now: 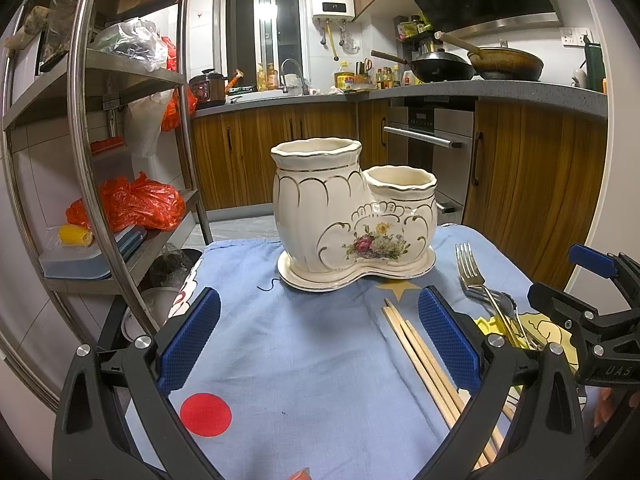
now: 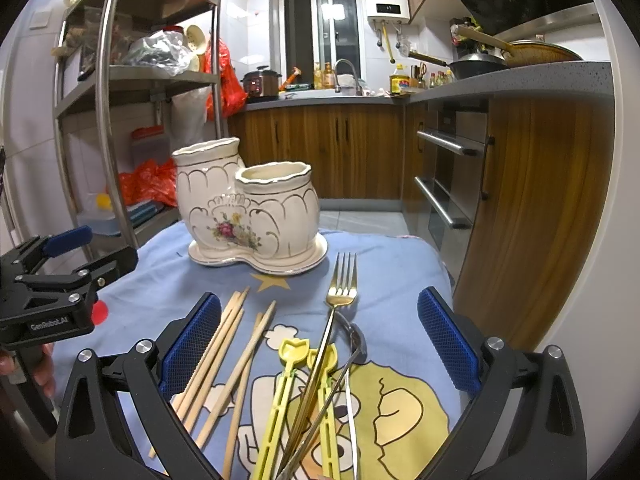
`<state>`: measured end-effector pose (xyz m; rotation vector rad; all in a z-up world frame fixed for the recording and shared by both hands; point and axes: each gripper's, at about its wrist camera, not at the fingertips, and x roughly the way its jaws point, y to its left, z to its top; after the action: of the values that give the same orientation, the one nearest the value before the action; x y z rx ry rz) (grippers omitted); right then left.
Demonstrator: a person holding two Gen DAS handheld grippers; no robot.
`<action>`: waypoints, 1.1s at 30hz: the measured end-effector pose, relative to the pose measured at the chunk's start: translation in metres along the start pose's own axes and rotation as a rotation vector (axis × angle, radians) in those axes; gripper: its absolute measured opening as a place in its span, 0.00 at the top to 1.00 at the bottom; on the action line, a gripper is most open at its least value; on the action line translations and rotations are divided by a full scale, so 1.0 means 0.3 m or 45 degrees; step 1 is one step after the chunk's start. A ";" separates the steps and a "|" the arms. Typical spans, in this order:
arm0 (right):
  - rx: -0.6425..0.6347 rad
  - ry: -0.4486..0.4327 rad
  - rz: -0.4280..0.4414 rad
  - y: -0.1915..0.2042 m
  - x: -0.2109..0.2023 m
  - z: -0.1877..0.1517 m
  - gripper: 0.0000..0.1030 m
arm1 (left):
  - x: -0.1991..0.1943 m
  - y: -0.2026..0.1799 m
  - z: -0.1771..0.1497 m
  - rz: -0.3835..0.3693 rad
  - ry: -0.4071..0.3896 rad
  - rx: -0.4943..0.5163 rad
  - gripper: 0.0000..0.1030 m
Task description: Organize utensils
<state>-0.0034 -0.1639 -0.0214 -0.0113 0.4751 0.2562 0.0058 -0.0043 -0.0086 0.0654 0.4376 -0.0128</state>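
Note:
A cream ceramic utensil holder (image 1: 352, 216) with two cups and a flower print stands at the far side of the blue cloth; it also shows in the right wrist view (image 2: 250, 212). Both cups look empty. Several wooden chopsticks (image 2: 224, 364), a gold fork (image 2: 340, 292), a silver utensil (image 2: 354, 340) and yellow plastic pieces (image 2: 288, 392) lie loose on the cloth in front of it. My left gripper (image 1: 318, 340) is open and empty, left of the chopsticks (image 1: 424, 360). My right gripper (image 2: 318, 344) is open and empty, above the loose utensils.
A metal rack (image 1: 92, 128) with bags and boxes stands to the left. Wooden cabinets and an oven (image 1: 432, 148) are behind and to the right. The blue cloth (image 1: 300, 360) with cartoon prints covers the small table.

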 end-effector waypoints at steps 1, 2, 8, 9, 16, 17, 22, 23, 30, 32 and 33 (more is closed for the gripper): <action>-0.001 0.002 -0.001 -0.001 0.001 0.000 0.05 | 0.002 -0.001 -0.003 0.000 0.002 0.000 0.05; 0.002 0.006 -0.002 -0.002 0.002 -0.001 0.05 | 0.004 -0.002 -0.005 -0.002 0.004 -0.001 0.05; 0.016 0.000 -0.012 -0.017 -0.002 -0.004 0.05 | 0.005 -0.004 -0.012 -0.008 0.021 0.002 0.05; 0.024 -0.001 -0.016 -0.024 -0.003 -0.003 0.05 | 0.005 -0.004 -0.014 -0.011 0.026 0.004 0.05; 0.098 0.035 -0.049 -0.112 0.036 0.036 0.05 | 0.014 -0.007 -0.013 -0.022 0.073 0.016 0.05; 0.102 0.041 -0.049 -0.121 0.048 0.046 0.05 | 0.017 -0.011 -0.016 -0.023 0.082 0.026 0.05; 0.090 0.128 -0.048 -0.172 0.157 0.117 0.05 | 0.047 -0.029 -0.027 -0.055 0.171 0.065 0.05; 0.100 0.147 -0.040 -0.185 0.181 0.131 0.05 | 0.055 -0.034 -0.032 -0.066 0.195 0.073 0.05; 0.136 0.277 0.058 -0.220 0.325 0.132 0.18 | 0.096 -0.093 -0.076 -0.173 0.383 0.084 0.25; 0.151 0.318 0.112 -0.226 0.348 0.108 0.26 | 0.112 -0.109 -0.090 -0.210 0.433 0.077 0.37; 0.156 0.340 0.134 -0.228 0.359 0.099 0.29 | 0.122 -0.117 -0.100 -0.226 0.460 0.073 0.41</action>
<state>0.1191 -0.2020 -0.0472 0.1001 0.7574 0.3306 0.0253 -0.0373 -0.0532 0.0853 0.8034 -0.1904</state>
